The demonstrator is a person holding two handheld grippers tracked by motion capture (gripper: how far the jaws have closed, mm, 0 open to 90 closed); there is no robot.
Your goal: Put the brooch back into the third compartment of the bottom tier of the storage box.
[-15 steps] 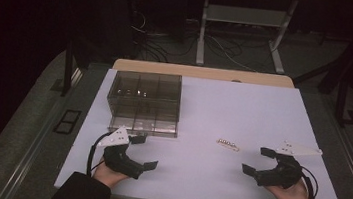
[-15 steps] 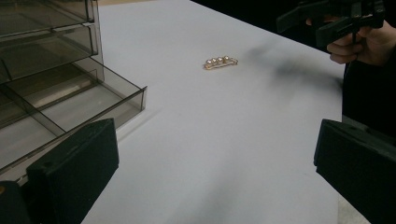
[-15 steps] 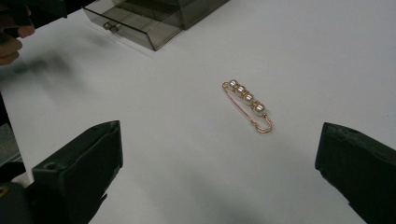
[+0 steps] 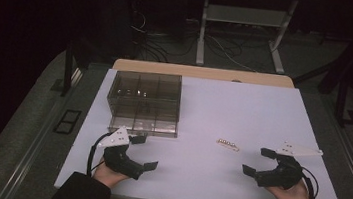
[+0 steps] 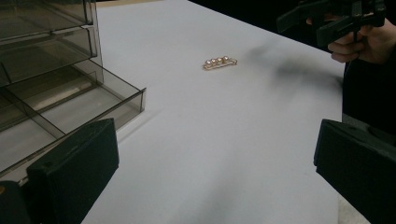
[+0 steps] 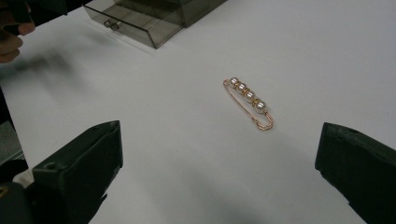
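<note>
A gold pin with several pearls (image 4: 228,144) lies on the white table (image 4: 243,112), between the two hands; it is also the pearl pin (image 6: 248,102) and, farther off, the pearl pin (image 5: 219,62). My left gripper (image 4: 144,152) rests near the front edge, jaws wide open and empty, just below a smoky clear compartment box (image 4: 145,102). My right gripper (image 4: 258,161) stands open and empty to the right of the pin. One drawer of the box (image 5: 70,107) is pulled out toward the left gripper.
Small items lie in the box's back compartments. A wooden strip (image 4: 202,73) runs along the table's far edge. Beyond it are a metal stand (image 4: 241,21) and cables on the dark floor. Open table surface lies to the right and behind the pin.
</note>
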